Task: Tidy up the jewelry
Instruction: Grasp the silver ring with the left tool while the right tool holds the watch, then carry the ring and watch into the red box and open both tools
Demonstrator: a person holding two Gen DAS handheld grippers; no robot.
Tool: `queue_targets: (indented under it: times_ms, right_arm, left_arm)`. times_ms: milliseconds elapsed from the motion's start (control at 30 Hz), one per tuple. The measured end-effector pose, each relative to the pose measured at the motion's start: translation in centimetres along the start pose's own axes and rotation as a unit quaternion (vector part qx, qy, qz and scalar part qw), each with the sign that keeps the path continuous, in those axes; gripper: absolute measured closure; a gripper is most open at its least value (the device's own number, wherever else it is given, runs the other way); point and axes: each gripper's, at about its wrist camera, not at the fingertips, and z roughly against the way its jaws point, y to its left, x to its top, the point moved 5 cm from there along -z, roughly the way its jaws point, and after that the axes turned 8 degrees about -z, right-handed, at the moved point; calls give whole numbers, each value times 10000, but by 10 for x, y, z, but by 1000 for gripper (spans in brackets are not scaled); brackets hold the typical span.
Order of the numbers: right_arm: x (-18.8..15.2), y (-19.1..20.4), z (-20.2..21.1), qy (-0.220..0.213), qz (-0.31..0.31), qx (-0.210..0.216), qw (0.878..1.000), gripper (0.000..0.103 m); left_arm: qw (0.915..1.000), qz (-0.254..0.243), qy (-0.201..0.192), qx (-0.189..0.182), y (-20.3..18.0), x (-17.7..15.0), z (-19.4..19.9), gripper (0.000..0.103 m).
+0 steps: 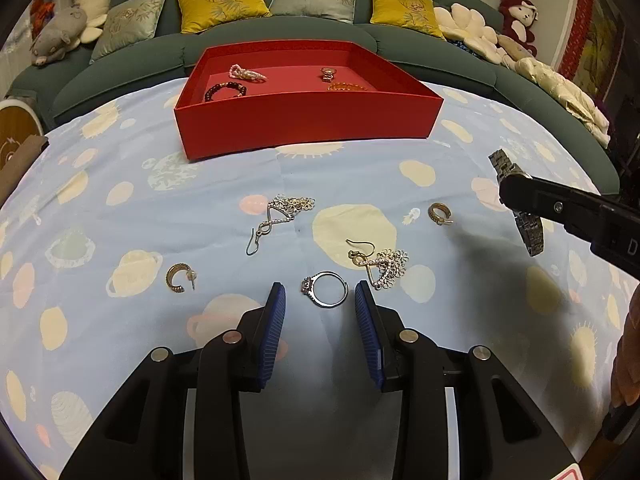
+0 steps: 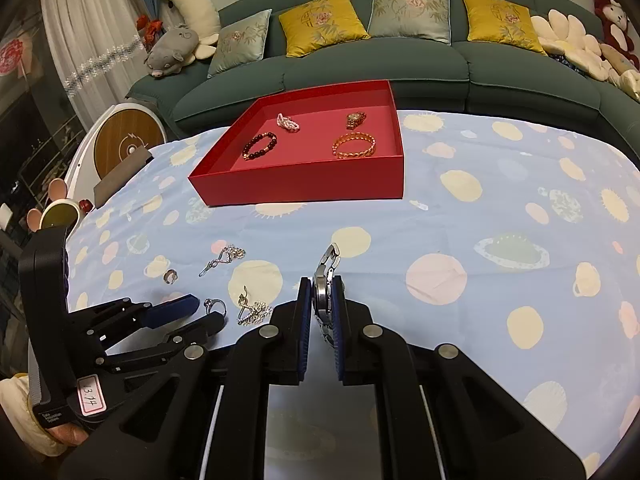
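Six loose pieces are counted on the planet-print cloth [image 1: 120, 168] in the left wrist view, left to right: a gold hoop earring [image 1: 178, 278], a crystal drop earring [image 1: 280, 216], a silver ring [image 1: 326, 289] lying between the widely parted fingers of the left gripper [image 1: 320, 308] and untouched by them, a second drop earring [image 1: 380, 264], a small clear stopper [image 1: 412, 214] and a second gold hoop [image 1: 439, 214]. Four pieces are seen in the red tray [image 2: 296, 190] at the far side: a dark bead bracelet [image 2: 260, 146], a pink pearl strand [image 2: 288, 122], a gold watch [image 2: 355, 119] and a gold chain bracelet [image 2: 354, 146]. Only in the right wrist view is the right gripper [image 2: 322, 312] seen from behind, closed narrowly on one silver watch [image 2: 326, 280] held above the cloth's near right part, while the right-hand hoop and stopper are shown only by the left wrist view.
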Motion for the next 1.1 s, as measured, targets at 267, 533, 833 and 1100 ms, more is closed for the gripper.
queue_targets:
  times_ms: [267, 533, 833, 1100]
  right_arm:
    - [2, 0, 0, -18, -20, 9, 10000, 94]
    - [5, -2, 4, -70, -61, 11, 10000, 94]
    - [21, 8, 10, -238, -30, 90, 9997, 94]
    - [70, 29, 6, -536, 34, 242, 9983, 94]
  left_arm:
    - [9986, -437, -117, 280, -16, 3, -5, 81]
    - [9998, -182, -106, 63, -8, 6, 0, 82]
    - [9985, 353, -422, -61, 15, 36, 28, 82]
    - [9945, 533, -892, 135, 48, 102, 50, 81]
